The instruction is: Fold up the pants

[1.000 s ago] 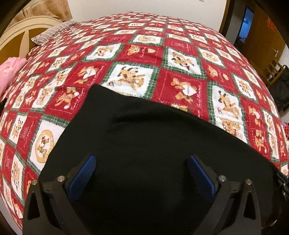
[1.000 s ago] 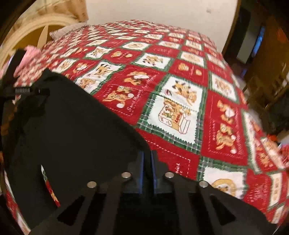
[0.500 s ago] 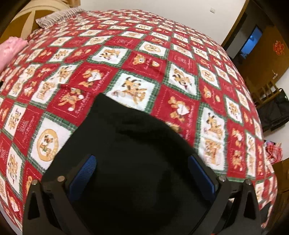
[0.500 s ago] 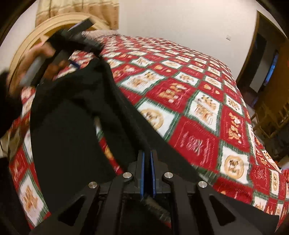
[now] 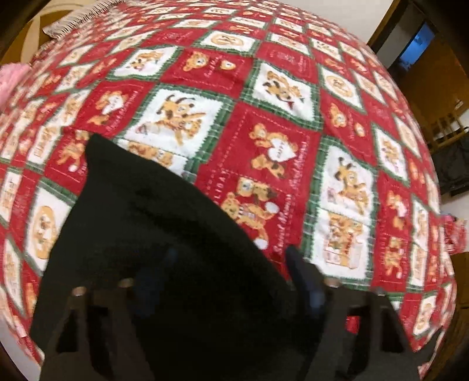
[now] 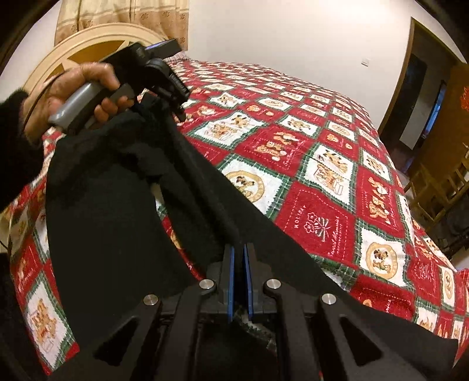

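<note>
Lying across the near part of the bed, black pants (image 6: 111,222) with one edge lifted off the quilt (image 6: 322,181) and stretched taut between the two grippers. Seen from the right wrist: a thick rolled edge running up and to the left from the right gripper (image 6: 239,258) toward the left gripper (image 6: 176,99), the rest of the cloth hanging down in folds and covering the quilt below. Pinched at that edge between the blue pads (image 6: 231,281) of the right gripper, jaws narrowed to a thin slit with black cloth caught in it. Gripped by a hand (image 6: 76,93) with a dark sleeve, the left gripper tilted down over the bunched upper end of the pants; from this view, cannot tell whether its fingers press the cloth.

Seen from the left wrist, blurred: pants (image 5: 152,240) filling the lower left, a pointed corner reaching up onto the quilt (image 5: 293,117), the left gripper (image 5: 228,272) with jaws about half spread and closing, black cloth lying between them, pads not clearly touching it.

Spread beneath everything, a red, white and green patchwork quilt with cartoon bears and dogs. Beyond: a cream arched headboard (image 6: 96,38), a patterned curtain (image 6: 123,14), a white wall (image 6: 293,38), a dark doorway (image 6: 416,96), a wooden chair (image 6: 439,187) at the right.
</note>
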Available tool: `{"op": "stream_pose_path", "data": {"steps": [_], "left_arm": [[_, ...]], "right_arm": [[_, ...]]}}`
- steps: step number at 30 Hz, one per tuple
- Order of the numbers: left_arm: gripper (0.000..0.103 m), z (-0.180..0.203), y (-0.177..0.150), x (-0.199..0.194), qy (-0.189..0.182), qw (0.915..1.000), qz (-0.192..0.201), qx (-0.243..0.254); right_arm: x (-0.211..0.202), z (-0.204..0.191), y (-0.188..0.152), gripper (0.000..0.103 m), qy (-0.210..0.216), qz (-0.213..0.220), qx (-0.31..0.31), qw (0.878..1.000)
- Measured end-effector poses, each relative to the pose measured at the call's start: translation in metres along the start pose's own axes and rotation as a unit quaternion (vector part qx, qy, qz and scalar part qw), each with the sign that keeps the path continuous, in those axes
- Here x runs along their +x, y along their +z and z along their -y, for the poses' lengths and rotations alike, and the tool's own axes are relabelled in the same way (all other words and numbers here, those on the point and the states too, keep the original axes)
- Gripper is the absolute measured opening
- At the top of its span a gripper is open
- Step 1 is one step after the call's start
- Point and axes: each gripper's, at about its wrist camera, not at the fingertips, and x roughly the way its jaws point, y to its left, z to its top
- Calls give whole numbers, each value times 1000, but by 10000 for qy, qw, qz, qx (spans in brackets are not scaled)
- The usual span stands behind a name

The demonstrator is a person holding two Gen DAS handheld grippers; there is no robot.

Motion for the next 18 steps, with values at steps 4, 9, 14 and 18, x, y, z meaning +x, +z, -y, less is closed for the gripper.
{"op": "stream_pose_path", "data": {"steps": [4, 9, 14, 18], "left_arm": [[34, -15, -4, -9, -880, 9954, 331, -191], [23, -23, -5, -18, -1135, 9921, 474, -237], [17, -29, -14, -50, -1368, 9865, 884, -192], [15, -33, -19, -77, -1582, 9800, 1196, -168]], "right_arm": [[-8, 5, 6, 6, -24, 162, 175, 9997], [-24, 9, 18, 6, -125, 417, 407, 9982], [-45, 9, 25, 6, -190, 618, 417, 9970], [-63, 5, 27, 6, -259, 809, 404, 9956]]}}
